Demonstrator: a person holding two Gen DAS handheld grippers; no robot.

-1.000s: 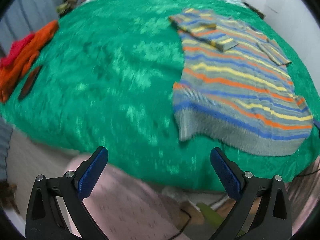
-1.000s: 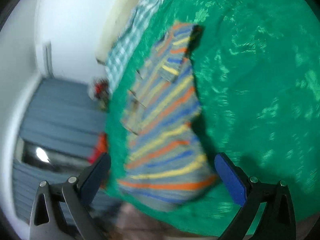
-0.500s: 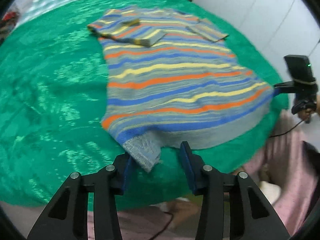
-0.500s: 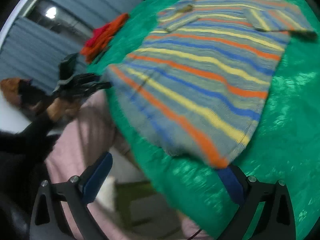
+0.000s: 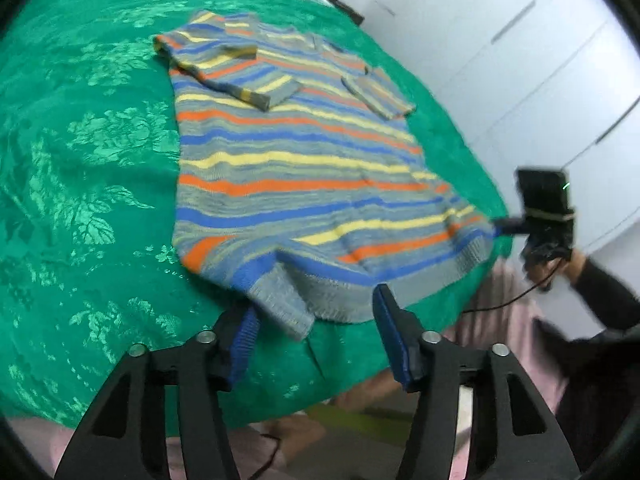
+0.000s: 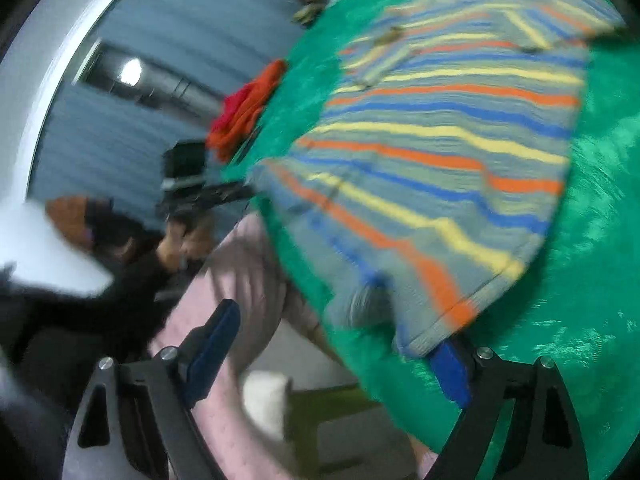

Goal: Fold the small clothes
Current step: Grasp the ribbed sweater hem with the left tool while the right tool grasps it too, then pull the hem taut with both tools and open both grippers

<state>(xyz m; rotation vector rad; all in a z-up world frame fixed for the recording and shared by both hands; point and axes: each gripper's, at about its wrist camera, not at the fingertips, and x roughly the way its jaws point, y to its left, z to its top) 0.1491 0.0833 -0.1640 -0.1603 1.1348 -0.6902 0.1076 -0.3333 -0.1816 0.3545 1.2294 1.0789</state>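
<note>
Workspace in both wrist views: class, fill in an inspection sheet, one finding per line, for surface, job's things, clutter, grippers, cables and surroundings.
Surface: green patterned bedspread.
Job's things: striped sweater lies flat, sleeves folded in, hem nearest the grippers.
Clutter: red-orange clothes at the bed's edge.
Grippers: left gripper open, jaws just reopening, a hem corner between them; right gripper open, jaws just narrowing at the other hem corner.
Cables: thin black cable trailing from the right gripper.
Surroundings: white wardrobe doors; grey curtain.
</note>
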